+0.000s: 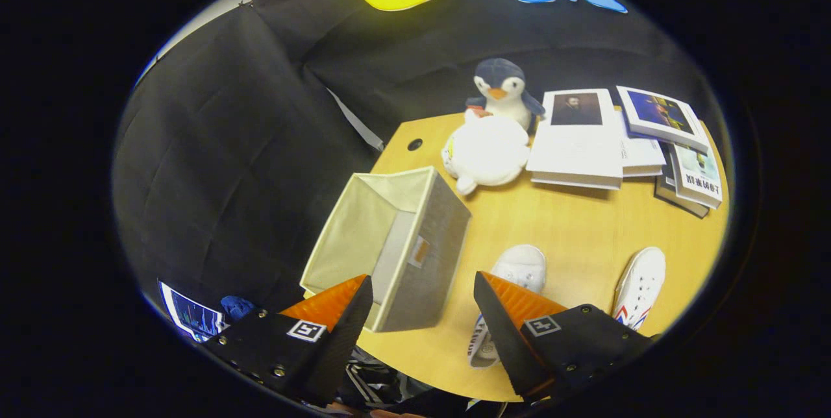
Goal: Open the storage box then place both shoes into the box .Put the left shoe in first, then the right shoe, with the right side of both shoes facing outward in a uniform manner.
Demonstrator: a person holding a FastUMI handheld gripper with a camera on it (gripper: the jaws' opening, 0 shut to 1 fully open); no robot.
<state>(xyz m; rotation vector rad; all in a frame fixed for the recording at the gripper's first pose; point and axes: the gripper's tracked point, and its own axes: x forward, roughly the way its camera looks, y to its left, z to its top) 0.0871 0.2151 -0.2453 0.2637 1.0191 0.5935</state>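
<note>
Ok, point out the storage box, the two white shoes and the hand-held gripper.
storage box (425, 256), gripper view, grey outer side wall.
nearer white shoe (521, 265), gripper view, toe cap.
farther white shoe (643, 278), gripper view, laced upper.
hand-held gripper (423, 285), gripper view, midway between open fingertips.

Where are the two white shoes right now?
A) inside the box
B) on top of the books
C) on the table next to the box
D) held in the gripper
C: both white shoes lie on the wooden table beside the open storage box, which has nothing in it, and the gripper is open, holding nothing.
</note>
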